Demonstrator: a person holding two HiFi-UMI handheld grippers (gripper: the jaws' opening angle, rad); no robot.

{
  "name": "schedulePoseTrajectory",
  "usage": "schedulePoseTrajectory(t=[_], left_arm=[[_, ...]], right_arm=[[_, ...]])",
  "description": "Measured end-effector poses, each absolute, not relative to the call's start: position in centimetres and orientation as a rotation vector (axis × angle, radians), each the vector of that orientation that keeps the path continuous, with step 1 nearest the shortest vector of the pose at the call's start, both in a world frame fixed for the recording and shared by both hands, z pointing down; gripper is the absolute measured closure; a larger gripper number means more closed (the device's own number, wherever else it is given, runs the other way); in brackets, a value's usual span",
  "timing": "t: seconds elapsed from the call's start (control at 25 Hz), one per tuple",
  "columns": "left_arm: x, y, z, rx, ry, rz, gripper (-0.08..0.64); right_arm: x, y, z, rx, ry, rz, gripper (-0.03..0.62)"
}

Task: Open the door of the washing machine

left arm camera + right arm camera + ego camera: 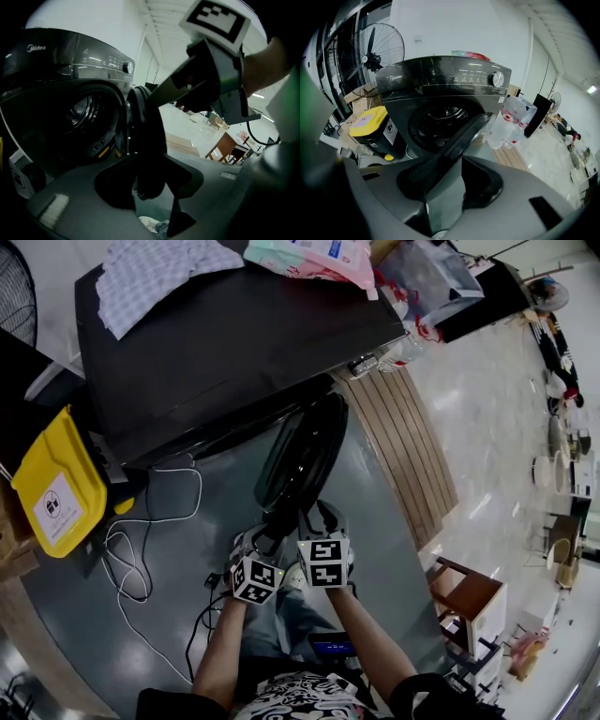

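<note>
Below the washing machine [234,343], head view: left gripper [274,538] and right gripper [317,521] meet the swung-open door [300,460]. Left gripper view: 2 fingers [112,187] spread wide, door rim between them. Right gripper view: fingers [483,185] apart, door edge lying along 1 finger.

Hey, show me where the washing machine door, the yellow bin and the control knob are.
washing machine door [302,454]: head view, middle of the swung-open round door.
yellow bin [49,463]: head view, on its yellow lid.
control knob [498,78]: right gripper view, the knob's round face.
</note>
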State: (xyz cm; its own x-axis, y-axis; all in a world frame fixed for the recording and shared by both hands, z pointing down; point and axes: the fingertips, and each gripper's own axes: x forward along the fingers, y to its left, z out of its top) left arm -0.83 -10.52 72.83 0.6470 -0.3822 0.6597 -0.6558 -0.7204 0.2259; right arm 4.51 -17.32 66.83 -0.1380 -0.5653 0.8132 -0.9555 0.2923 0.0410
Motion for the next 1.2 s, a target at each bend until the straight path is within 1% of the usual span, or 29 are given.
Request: schedulePoseTrajectory(t=[0.28,0.68,0.8,0.96,1.0,1.2], left_arm=[[-3.6,-13.7,71.2,2.37,-0.976,0.731,0.403],[-3.3,-16.9,69.6,2.351,-1.023,0.64,0.404],[-3.1,-17.1,69.8,2.35,-1.017,0.631,0.407],[-3.4,-17.4,70.0,2.34,-1.022,0.616,0.408],[-3.4,-17.4,70.0,2.342,-1.019,0.616,0.408],[-3.1,-17.9,69.2,2.382,-1.026,0.616,0.408]], right_arm=[[9.7,-14.8,66.9,1.43,-1.765,0.692,0.474],[20.4,-12.7,67.0,1.607,-1.518,0.704,0.522],[24.2,-13.0,66.9,1.706,-1.427,0.687,0.556],[28.1,-14.0,67.0,1.818,-1.345,0.683,0.573],[28.8,-14.2,67.0,1.839,-1.332,0.689,0.588],[31.3,-14.9,67.5,1.895,-1.291,0.738,0.591]])
